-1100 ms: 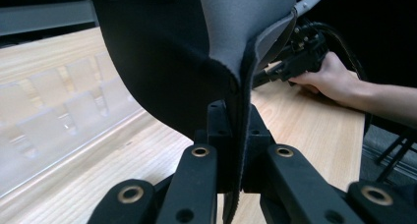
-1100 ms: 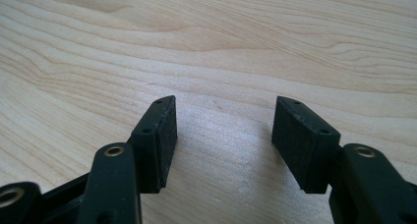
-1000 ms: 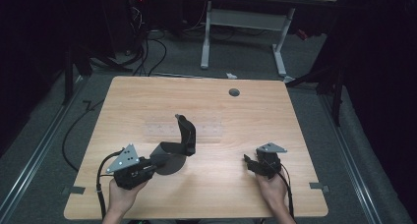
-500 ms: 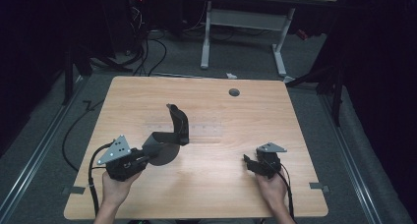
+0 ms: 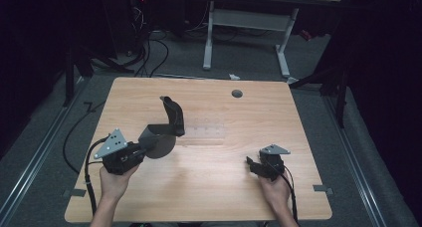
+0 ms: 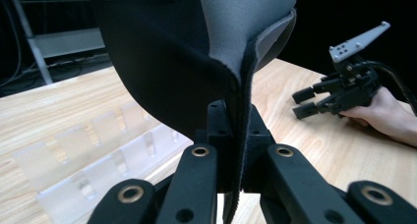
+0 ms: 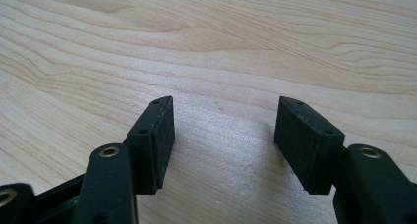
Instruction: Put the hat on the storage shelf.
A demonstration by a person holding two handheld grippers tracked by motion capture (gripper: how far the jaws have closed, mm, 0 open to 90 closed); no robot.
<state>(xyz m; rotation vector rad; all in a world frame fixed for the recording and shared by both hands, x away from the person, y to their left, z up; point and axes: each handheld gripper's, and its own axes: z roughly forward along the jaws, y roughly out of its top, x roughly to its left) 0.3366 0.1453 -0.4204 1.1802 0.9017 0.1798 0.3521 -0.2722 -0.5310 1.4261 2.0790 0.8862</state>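
Note:
A black soft pad (image 5: 160, 137) with a grey inner face hangs lifted over the left half of the wooden table (image 5: 224, 197). One curled end (image 5: 172, 112) rises toward the far side. My left gripper (image 5: 142, 150) is shut on its lower edge; in the left gripper view the folded pad (image 6: 187, 62) stands pinched between the jaws of the left gripper (image 6: 235, 121). My right gripper (image 5: 250, 165) rests near the front right, open and holding nothing. Bare wood lies between the pads of the right gripper (image 7: 223, 130). It also appears as the right gripper (image 6: 307, 102) in the left gripper view.
A clear plastic slotted rack (image 5: 204, 130) lies on the middle of the table, also seen as the rack (image 6: 98, 150) just beyond the pad. A round cable hole (image 5: 237, 93) sits near the far edge. Behind the table stand a desk frame (image 5: 249, 23) and floor cables (image 5: 149, 43).
My left gripper has carried the black pad to the left and a little farther from the person. The right gripper has stayed in place.

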